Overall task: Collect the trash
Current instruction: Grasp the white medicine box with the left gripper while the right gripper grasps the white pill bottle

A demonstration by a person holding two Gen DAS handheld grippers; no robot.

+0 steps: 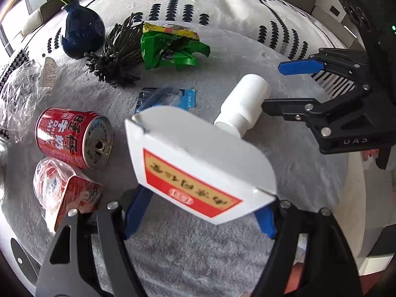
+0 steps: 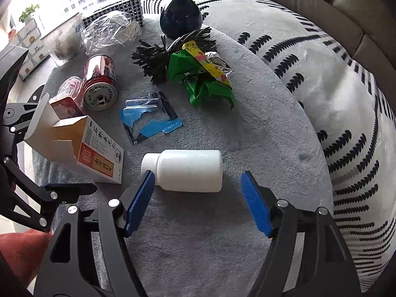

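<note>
A white, red and gold carton (image 1: 198,163) with its flap open lies on the grey cloth between the jaws of my left gripper (image 1: 201,205). It hides the fingertips, and I see no squeeze on it. In the right wrist view the carton (image 2: 96,153) rests on the table with a left finger (image 2: 74,188) beside it. A white plastic bottle (image 2: 188,170) lies on its side just past my right gripper (image 2: 196,175), which is open with the left pad (image 2: 141,198) near the cap. The left wrist view shows the right gripper (image 1: 272,86) at the bottle (image 1: 245,101).
A red can (image 2: 100,84), a red packet (image 2: 69,91), a blue blister pack (image 2: 148,121), a green wrapper (image 2: 200,76) and a clear plastic bag (image 2: 109,29) lie behind. A dark blue vase (image 2: 180,14) and dark sprigs (image 2: 158,59) stand at the back. A patterned cushion (image 2: 334,99) borders the right.
</note>
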